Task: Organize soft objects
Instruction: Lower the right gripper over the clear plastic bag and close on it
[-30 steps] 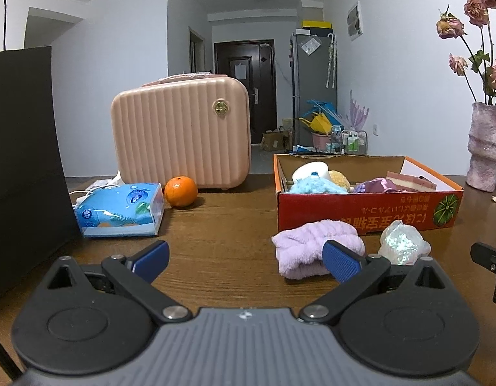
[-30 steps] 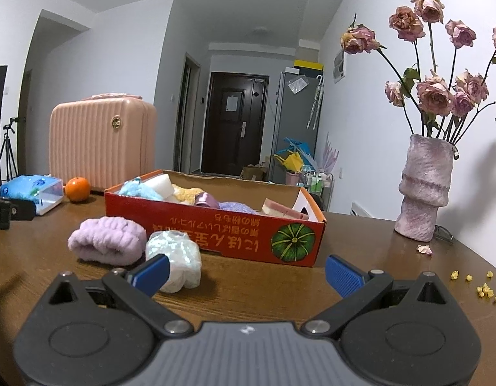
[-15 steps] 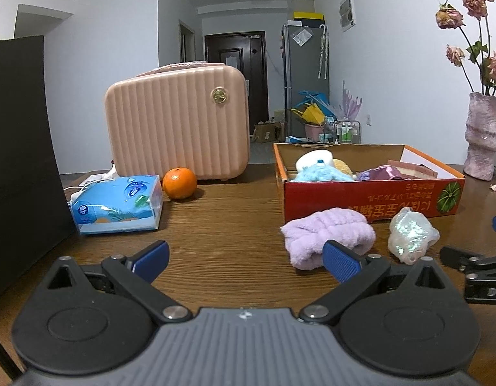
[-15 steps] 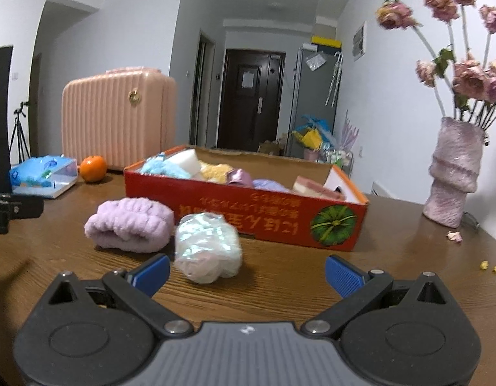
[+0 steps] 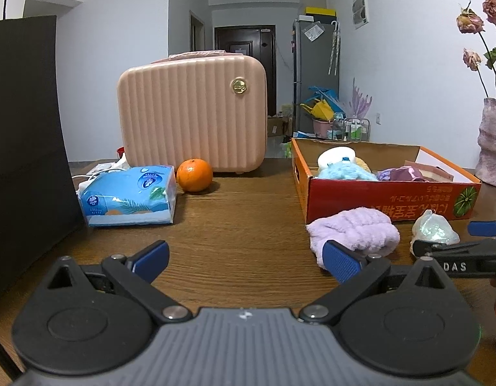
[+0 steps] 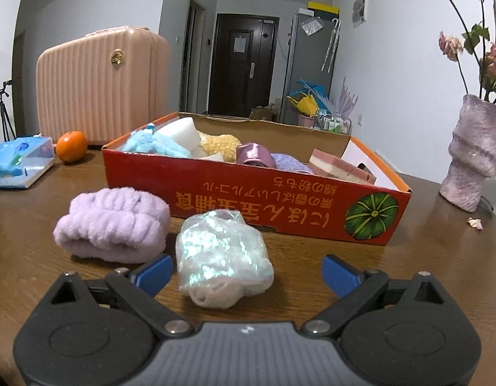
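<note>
R gripper point(image 6: 244, 273) closing round iridescent bundle point(image 6: 223, 254), table point(image 6: 312, 260) bare at right

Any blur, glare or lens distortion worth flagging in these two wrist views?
Left wrist view: sharp, dim indoor light, fisheye-bowed walls, dark corners. Right wrist view: slightly softer; the shiny wrapped bundle glints iridescent, and the pink suitcase leans from fisheye distortion.

Pink suitcase point(image 5: 193, 115) — orange point(image 5: 194, 174) — tissue pack point(image 5: 128, 200)

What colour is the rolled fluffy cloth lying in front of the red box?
Pale lilac purple, with a ribbed plush texture; the right wrist view shows it best.
</note>
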`<state>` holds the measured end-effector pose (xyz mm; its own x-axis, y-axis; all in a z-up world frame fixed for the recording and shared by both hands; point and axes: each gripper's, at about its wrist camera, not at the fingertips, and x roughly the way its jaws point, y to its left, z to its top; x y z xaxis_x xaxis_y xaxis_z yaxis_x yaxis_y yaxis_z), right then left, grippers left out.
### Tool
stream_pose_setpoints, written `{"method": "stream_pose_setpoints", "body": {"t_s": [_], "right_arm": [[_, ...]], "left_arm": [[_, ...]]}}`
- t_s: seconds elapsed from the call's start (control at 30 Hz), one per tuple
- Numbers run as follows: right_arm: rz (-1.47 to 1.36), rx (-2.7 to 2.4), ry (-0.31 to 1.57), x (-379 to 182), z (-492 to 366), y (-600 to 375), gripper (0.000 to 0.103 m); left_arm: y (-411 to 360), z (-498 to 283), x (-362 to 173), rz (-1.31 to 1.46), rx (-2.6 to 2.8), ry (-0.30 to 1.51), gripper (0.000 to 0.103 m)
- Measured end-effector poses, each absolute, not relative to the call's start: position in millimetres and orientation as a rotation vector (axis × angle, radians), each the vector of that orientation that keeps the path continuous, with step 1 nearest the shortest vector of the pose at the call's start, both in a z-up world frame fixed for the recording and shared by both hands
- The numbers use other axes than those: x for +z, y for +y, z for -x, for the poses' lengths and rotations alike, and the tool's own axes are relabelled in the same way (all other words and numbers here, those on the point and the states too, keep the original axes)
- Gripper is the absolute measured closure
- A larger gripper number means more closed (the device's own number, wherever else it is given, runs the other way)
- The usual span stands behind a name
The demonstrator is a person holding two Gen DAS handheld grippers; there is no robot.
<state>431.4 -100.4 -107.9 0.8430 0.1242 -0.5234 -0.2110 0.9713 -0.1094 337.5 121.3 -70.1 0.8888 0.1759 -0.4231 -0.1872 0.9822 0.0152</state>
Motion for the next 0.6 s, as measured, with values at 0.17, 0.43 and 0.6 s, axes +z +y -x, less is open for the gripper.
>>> {"method": "stream_pose_setpoints", "body": {"t_s": [0.17, 0.43, 0.6], "right_arm": [[0.154, 0.196, 0.572, -110.3, -447.2, -100.1, 0.026], [0.158, 0.246, 0.589, -112.7, -446.7, -99.6, 0.061], [0.174, 0.255, 0.554, -108.3, -439.6, -98.5, 0.062]], "left_arm": [[121.0, -338.2, -70.7, 0.029, 0.184, 0.441, 0.000], [121.6, -339.6, -72.1, 0.035, 0.189, 0.446, 0.000], [121.1, -340.9, -73.7, 0.029, 0.198, 0.451, 0.000]]}}
